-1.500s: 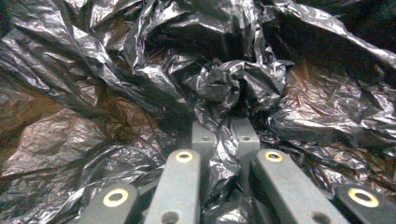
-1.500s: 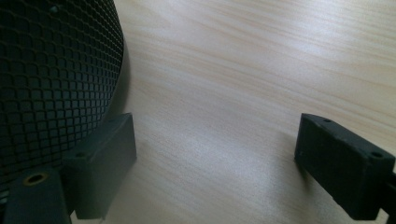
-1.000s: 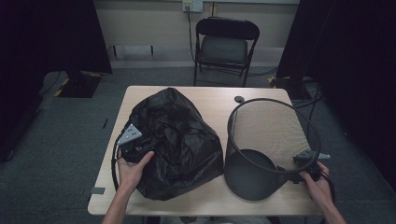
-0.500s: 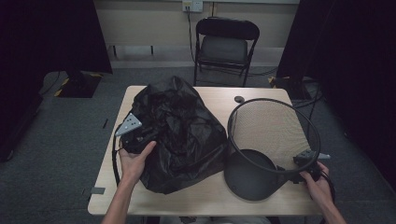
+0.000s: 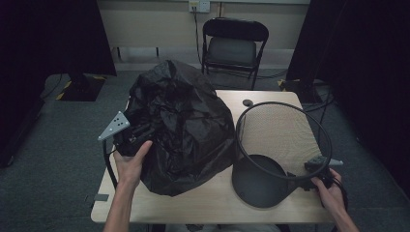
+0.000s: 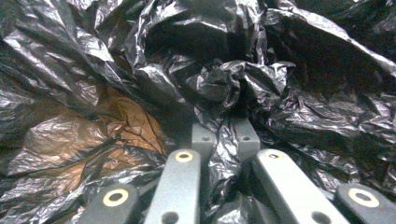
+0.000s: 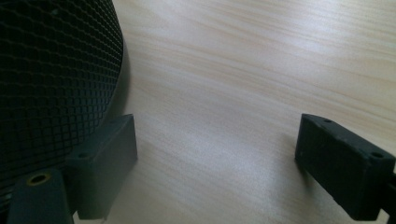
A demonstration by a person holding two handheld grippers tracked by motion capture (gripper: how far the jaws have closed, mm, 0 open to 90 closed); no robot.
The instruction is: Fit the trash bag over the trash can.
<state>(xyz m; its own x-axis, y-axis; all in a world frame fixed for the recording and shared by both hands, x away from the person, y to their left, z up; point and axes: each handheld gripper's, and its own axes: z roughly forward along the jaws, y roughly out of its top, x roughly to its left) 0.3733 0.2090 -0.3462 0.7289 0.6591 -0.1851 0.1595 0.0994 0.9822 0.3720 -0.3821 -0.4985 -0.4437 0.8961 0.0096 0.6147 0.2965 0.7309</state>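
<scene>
Sitting on one table (image 5: 203, 203): one black bag (image 5: 183, 125), one mesh bin (image 5: 283, 145).

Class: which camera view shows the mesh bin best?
The high view: the whole mesh bin shows, rim and base, standing on the table. The right gripper view catches a slice of its mesh wall; the left gripper view shows bag plastic instead.

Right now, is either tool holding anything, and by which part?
The left tool pinches a crumpled fold of the black bag. The right tool is open, holding nothing.
</scene>
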